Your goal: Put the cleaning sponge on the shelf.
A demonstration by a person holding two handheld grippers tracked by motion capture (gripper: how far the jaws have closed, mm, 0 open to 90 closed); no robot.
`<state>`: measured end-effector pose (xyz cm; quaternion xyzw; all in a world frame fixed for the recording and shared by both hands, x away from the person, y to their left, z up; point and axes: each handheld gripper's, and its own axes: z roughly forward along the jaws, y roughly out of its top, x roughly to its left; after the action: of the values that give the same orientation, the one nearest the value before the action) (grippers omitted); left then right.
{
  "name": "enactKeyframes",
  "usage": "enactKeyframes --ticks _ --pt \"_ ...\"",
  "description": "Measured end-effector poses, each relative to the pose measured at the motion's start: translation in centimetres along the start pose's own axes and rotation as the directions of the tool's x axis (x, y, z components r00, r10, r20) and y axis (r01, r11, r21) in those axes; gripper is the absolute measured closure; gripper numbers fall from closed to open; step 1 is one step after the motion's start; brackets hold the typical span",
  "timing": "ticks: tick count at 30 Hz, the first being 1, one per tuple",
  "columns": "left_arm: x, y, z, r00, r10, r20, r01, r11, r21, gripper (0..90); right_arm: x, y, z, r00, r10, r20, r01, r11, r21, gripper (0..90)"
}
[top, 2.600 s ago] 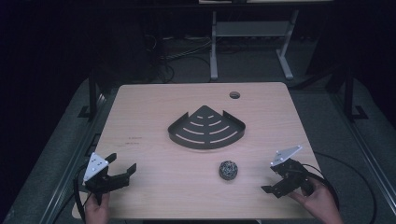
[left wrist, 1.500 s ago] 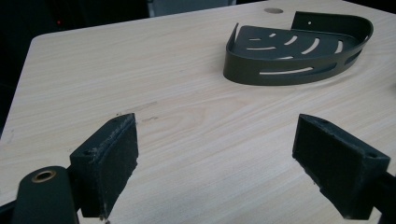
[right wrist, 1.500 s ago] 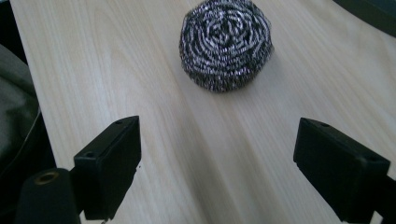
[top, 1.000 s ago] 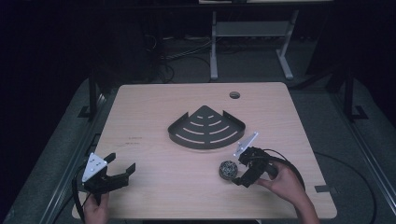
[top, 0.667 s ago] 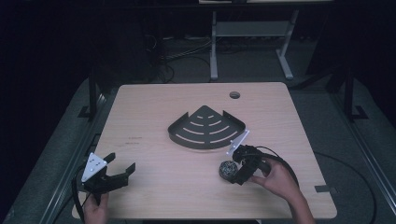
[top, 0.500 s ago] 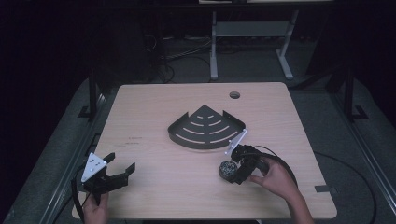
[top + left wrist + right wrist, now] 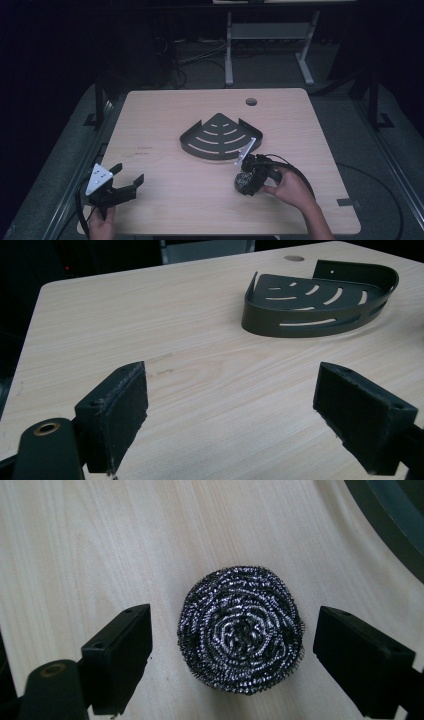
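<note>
A round steel-wool scourer (image 7: 241,629) lies on the wooden table (image 7: 165,120), just in front of a dark fan-shaped slotted corner shelf (image 7: 220,136). My right gripper (image 7: 232,655) is open, one jaw on each side of the scourer, neither touching it. In the high view that right gripper (image 7: 248,183) hovers over the scourer (image 7: 241,183) at the front right of the shelf. My left gripper (image 7: 126,179) is open near the table's front left corner, nothing between its jaws. The left gripper view looks across bare wood toward the shelf (image 7: 320,297).
A small round hole (image 7: 251,102) sits in the tabletop behind the shelf. A cable (image 7: 295,172) loops from the right gripper over the table. Dark floor with a metal stand (image 7: 265,35) and cables lies beyond the far edge.
My right gripper has moved from the front right corner leftward and forward until its open jaws flank the scourer. The left gripper has stayed put.
</note>
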<state>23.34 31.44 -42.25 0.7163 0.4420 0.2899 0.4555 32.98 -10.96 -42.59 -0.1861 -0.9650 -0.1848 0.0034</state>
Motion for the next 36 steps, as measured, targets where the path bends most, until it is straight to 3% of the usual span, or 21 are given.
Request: enactKeyframes --ticks 16,23,36 --pt "0.1 0.0 -0.2 1.0000 -0.009 -0.001 0.009 0.9999 -0.007 13.7 -0.7 0.5 1.2 1.0000 -0.003 -0.008 0.004 0.998 0.066 24.2" --pt "0.1 0.0 -0.2 1.0000 -0.008 0.000 0.008 0.9999 -0.009 13.7 -0.7 0.6 1.2 0.9996 -0.011 -0.026 0.012 0.998 0.068 31.2" --pt "0.1 0.1 -0.3 1.0000 -0.008 0.000 0.008 0.9999 -0.009 13.7 -0.6 0.6 1.0 0.9994 -0.021 -0.028 0.023 0.997 0.068 33.7"
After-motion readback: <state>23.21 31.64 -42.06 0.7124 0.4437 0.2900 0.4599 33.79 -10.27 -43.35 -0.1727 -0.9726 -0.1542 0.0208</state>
